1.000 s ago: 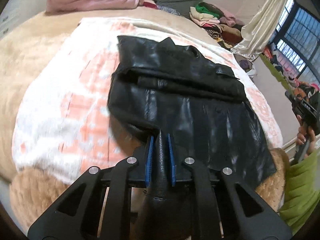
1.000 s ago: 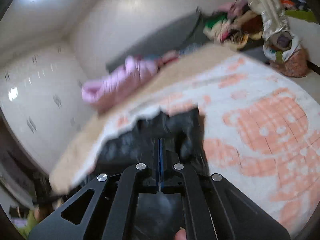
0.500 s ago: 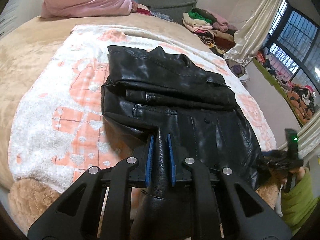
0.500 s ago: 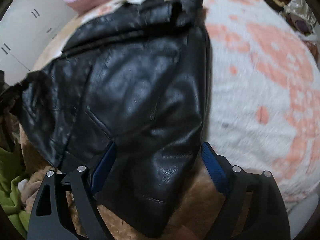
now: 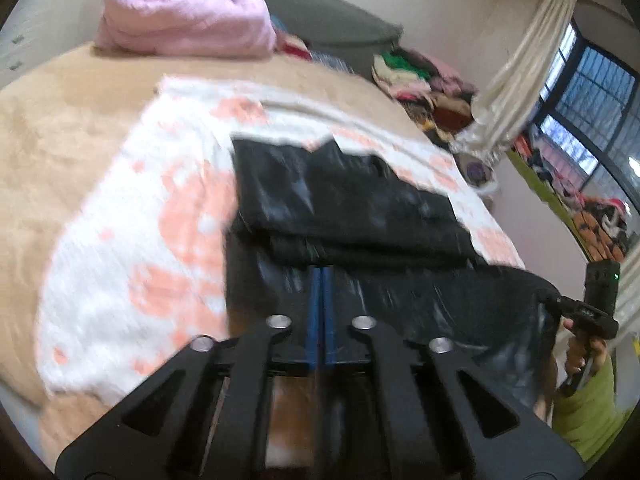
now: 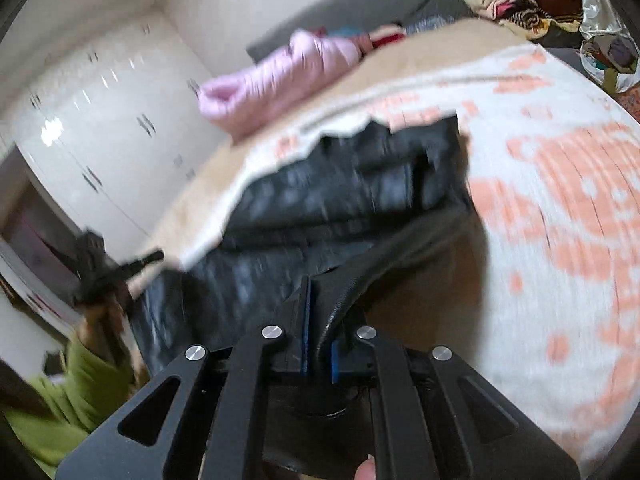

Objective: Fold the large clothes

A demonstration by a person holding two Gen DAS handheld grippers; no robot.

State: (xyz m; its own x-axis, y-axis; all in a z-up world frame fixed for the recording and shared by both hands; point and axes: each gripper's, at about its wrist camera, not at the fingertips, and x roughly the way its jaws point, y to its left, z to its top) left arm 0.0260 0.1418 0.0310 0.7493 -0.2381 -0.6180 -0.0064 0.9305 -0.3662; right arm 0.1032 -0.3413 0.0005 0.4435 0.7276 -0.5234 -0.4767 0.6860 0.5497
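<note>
Both our grippers, left [image 5: 320, 280] and right [image 6: 318, 304], pinch the near hem of the black leather jacket [image 5: 352, 208], heavy, slick and stiff-creasing, lying half-folded mid-blanket [image 5: 132, 240] toward the bed's [image 5: 60, 128] near edge, so we grip hem corners.

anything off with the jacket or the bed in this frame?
Nothing stands out. The black jacket lies half folded on the white-and-orange blanket; the right hand-held gripper is shut on its hem, which lifts off the bed. Pictures are motion-blurred.
</note>
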